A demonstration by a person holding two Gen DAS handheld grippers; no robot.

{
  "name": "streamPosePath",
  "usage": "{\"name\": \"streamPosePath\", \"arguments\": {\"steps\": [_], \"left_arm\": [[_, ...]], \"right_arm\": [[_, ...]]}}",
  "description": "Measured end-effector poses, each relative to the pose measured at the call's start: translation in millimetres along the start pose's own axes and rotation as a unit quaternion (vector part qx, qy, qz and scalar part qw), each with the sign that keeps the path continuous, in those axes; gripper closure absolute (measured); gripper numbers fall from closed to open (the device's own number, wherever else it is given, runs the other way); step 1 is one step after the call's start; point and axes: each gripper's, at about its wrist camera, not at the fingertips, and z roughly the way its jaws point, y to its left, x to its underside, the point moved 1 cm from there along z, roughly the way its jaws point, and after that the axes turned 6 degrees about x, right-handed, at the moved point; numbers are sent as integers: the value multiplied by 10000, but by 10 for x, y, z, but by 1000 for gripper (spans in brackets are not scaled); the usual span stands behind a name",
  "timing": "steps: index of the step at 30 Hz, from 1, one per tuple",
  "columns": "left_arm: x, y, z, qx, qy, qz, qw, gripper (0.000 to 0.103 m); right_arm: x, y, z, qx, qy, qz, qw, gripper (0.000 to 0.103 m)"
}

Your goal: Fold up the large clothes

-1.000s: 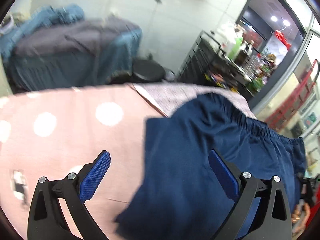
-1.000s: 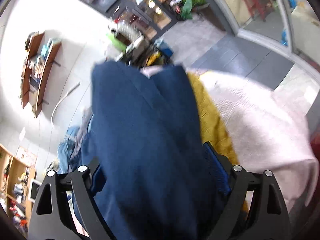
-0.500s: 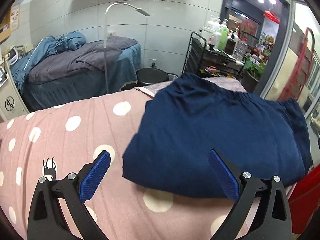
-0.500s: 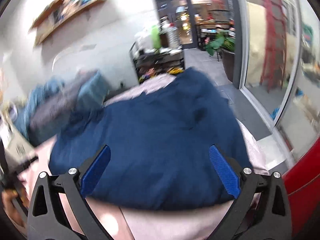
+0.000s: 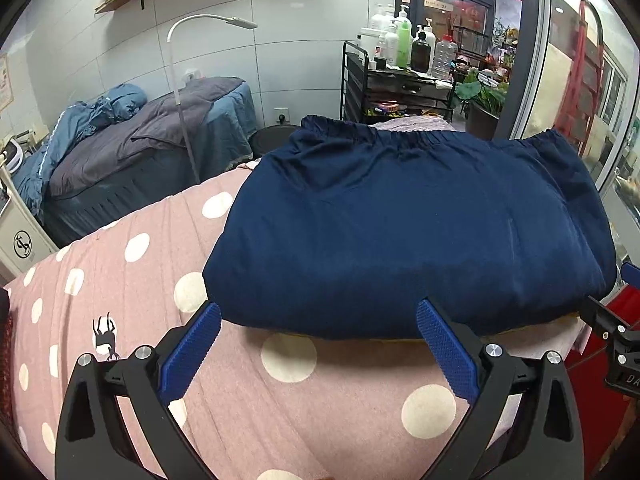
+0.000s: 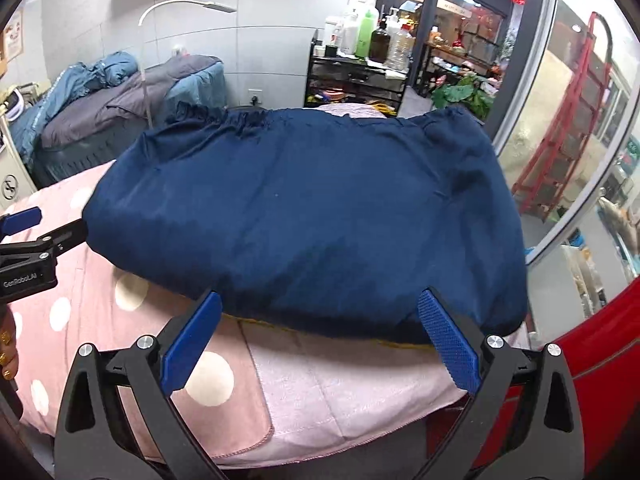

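- Your left gripper stands with its jaws spread wide and nothing between them, its blue pads just short of the near edge of the navy garment.
- Your right gripper is likewise spread wide and empty, poised at the same near edge, towards the garment's right end.
- The navy garment lies folded into a broad, flat bundle, its gathered elastic waistband along the far side.
- It rests on the pink polka-dot cover of the bed, partly over a paler pink towel at the right end.
- A thin strip of mustard-yellow cloth peeks out from beneath the garment's near edge.
- Behind the bed you see a black trolley loaded with bottles and a white floor lamp.
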Motion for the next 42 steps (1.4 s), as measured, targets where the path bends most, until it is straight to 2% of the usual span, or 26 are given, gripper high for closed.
{"name": "streamPosePath", "arguments": {"steps": [4,11,15,23,27,42], "left_arm": [[41,-24,-14,98,73,-57,9999,6],[108,-129,-21,-40,149,142,9998,6],[140,-179,-11,34,183,252,9995,6],[176,-151,52,262,418,141,9987,6],[179,-151,85,193,470,144,9986,6],[137,-157,89,204,421,140,9988,6]], "right_arm": [[-15,-46,3,62,54,73,9999,6],[21,-112,27,117,188,201,9996,6],[40,-137,51,142,238,272,9992,6],[41,-108,76,184,296,260,9991,6],[36,-92,86,200,334,217,9990,6],[61,-95,47,241,337,265,9988,6]]}}
